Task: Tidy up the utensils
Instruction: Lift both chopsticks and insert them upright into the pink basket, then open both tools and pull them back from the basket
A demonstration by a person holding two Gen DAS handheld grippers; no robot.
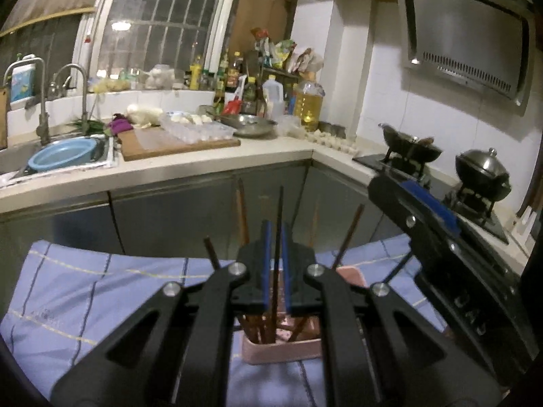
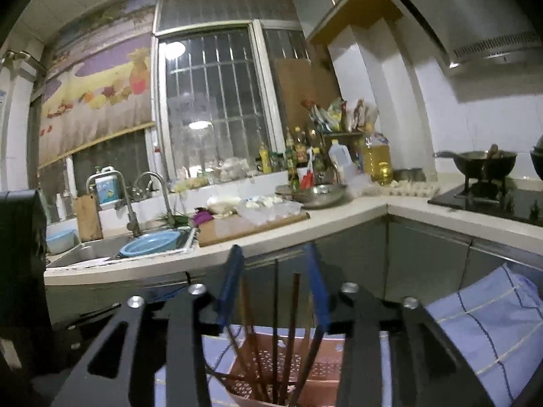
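A: Chopstick (image 1: 279, 237) — location and axis?

B: Near upright, long axis vertical, lower end down in the pink holder (image 1: 281, 351) on the blue cloth (image 1: 85, 291), among other sticks.

A: Tools?

B: Left gripper (image 1: 276, 264) is pressed together, pinching that stick above the holder's rim. Right gripper (image 2: 275, 291) stands spread — sticks rise between its fingers, none pinched.

A: Nearer hand?

B: Left; it has the stick. Judgement: any next move runs along the vertical axis.

Blue basin (image 1: 62, 156) in sink (image 1: 20, 156), wok (image 2: 485, 162) on stove (image 2: 492, 200).
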